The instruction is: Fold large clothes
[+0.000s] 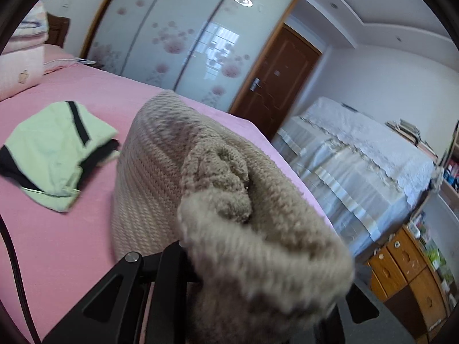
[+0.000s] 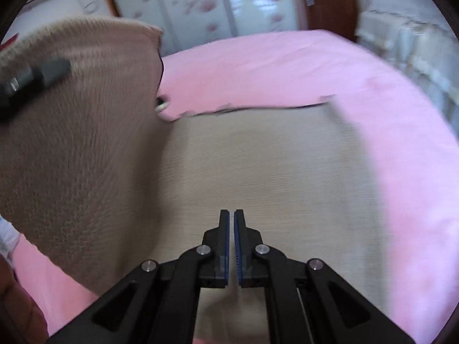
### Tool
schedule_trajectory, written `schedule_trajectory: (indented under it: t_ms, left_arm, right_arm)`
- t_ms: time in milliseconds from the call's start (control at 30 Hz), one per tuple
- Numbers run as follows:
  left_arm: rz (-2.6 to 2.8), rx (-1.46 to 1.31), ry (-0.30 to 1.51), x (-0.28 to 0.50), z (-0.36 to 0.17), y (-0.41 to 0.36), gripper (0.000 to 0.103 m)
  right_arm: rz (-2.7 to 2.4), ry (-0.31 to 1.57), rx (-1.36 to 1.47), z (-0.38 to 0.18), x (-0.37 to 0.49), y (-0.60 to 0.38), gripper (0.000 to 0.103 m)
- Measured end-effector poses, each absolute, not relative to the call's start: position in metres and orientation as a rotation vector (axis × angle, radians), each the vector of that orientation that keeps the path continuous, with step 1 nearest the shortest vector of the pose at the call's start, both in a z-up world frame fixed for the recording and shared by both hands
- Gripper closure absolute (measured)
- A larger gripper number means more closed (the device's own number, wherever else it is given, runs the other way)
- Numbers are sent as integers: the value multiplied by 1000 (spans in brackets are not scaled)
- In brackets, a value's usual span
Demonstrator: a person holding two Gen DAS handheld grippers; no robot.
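A beige knit sweater (image 2: 258, 166) lies spread on the pink bed (image 2: 287, 66). Its left part (image 2: 74, 120) is lifted up and stands like a wall at the left of the right wrist view. My left gripper (image 1: 243, 263) is shut on a bunched fold of the sweater (image 1: 229, 189), which hides its fingertips. The left gripper also shows at the far left of the right wrist view (image 2: 31, 77). My right gripper (image 2: 231, 215) is shut and empty, just above the flat part of the sweater.
A folded light-green and black garment (image 1: 54, 154) lies on the bed (image 1: 57, 243) to the left. Pink pillows (image 1: 20, 66) are stacked at the head. A lace-covered piece of furniture (image 1: 358, 154), a wooden cabinet (image 1: 407, 269), a wardrobe (image 1: 178, 34) and a door (image 1: 275, 86) stand beyond the bed.
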State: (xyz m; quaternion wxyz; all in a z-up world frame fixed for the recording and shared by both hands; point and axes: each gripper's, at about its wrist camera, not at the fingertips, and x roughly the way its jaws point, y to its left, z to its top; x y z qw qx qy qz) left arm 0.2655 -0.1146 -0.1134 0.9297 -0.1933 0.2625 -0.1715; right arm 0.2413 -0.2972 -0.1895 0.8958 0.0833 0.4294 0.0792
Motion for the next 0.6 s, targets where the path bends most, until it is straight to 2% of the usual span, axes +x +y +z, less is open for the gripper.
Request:
schedule_trajectory:
  t_ms: [133, 367, 600]
  left_arm:
    - [-427, -358, 602, 279, -135, -173, 86]
    - [-455, -171, 786, 278, -217, -261, 86]
    - [-498, -98, 735, 254, -211, -271, 86]
  right_arm:
    - [32, 876, 175, -188, 225, -361, 99]
    - [-88, 939, 244, -211, 196, -426, 99]
    - [-75, 941, 288, -218, 181, -436, 99]
